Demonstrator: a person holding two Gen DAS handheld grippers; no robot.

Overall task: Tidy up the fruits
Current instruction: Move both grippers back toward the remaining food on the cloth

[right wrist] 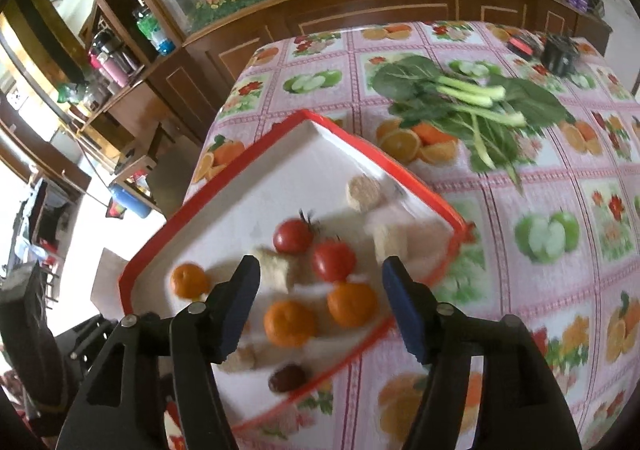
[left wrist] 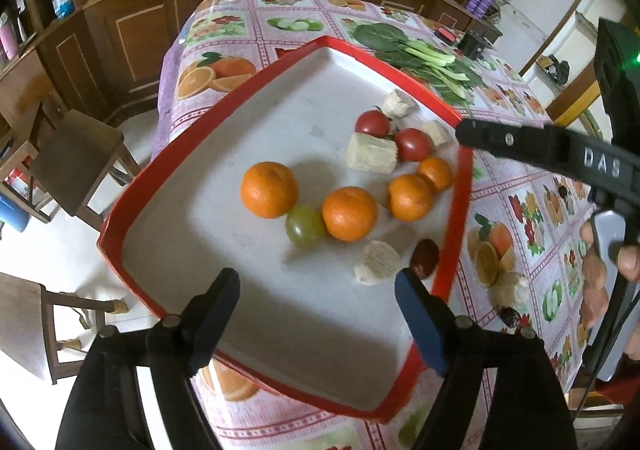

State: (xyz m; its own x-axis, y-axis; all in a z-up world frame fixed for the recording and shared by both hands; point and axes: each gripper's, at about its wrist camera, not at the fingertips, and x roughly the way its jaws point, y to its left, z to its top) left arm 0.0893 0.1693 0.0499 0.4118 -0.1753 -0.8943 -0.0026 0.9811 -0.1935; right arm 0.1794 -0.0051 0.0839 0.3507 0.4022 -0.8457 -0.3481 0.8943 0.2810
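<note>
A red-rimmed white tray (left wrist: pixel 256 81) lies on the fruit-print tablecloth. It holds several oranges (left wrist: pixel 269 189), a green grape (left wrist: pixel 305 226), two tomatoes (left wrist: pixel 372 123), a dark red date (left wrist: pixel 425 258) and several pale corn-cob pieces (left wrist: pixel 370 153). My left gripper (left wrist: pixel 316 298) is open and empty above the tray's near part. My right gripper (right wrist: pixel 318 302) is open and empty over the oranges (right wrist: pixel 289 322) and tomatoes (right wrist: pixel 333 261); its arm shows in the left wrist view (left wrist: pixel 520 139) at the tray's right rim (right wrist: pixel 400 165).
Leafy green vegetables (right wrist: pixel 472 97) lie on the tablecloth beyond the tray. A corn piece (left wrist: pixel 510 288) and a dark date (left wrist: pixel 510 317) lie on the cloth right of the tray. Wooden chairs (left wrist: pixel 76 161) stand left of the table. A wooden cabinet runs behind.
</note>
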